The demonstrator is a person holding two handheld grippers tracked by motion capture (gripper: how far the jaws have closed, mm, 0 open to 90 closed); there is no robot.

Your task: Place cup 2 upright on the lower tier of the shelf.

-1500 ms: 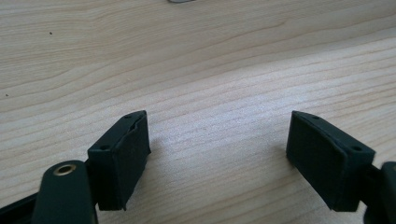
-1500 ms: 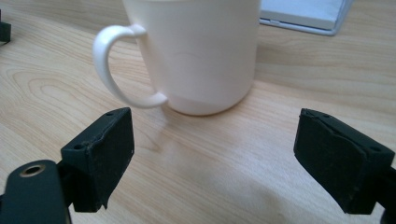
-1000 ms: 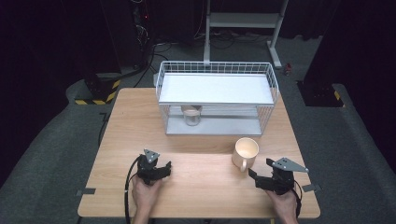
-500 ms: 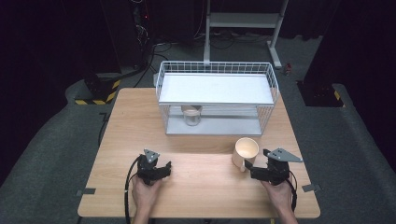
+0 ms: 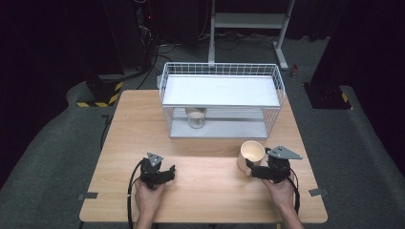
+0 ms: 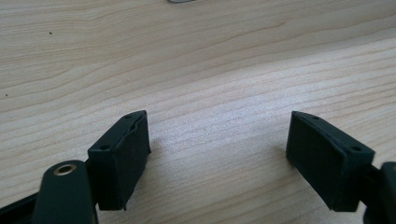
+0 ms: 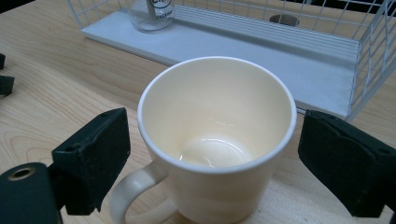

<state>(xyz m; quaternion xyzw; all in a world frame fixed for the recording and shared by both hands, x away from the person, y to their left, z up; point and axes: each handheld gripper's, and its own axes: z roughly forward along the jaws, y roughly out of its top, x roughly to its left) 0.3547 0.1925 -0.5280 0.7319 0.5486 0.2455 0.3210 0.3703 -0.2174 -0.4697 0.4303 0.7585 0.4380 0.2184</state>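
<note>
Altogether one cream mug (image 7: pixel 217 140), one glass jar (image 5: pixel 196 118), one wire rack (image 5: pixel 220 99).

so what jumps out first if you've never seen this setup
The cream mug standing between the right gripper's open jaws, near the table's right front, handle toward the camera. Behind it stands a white wire rack with a glass jar on its lower shelf. The left gripper rests open over bare wood.
</note>
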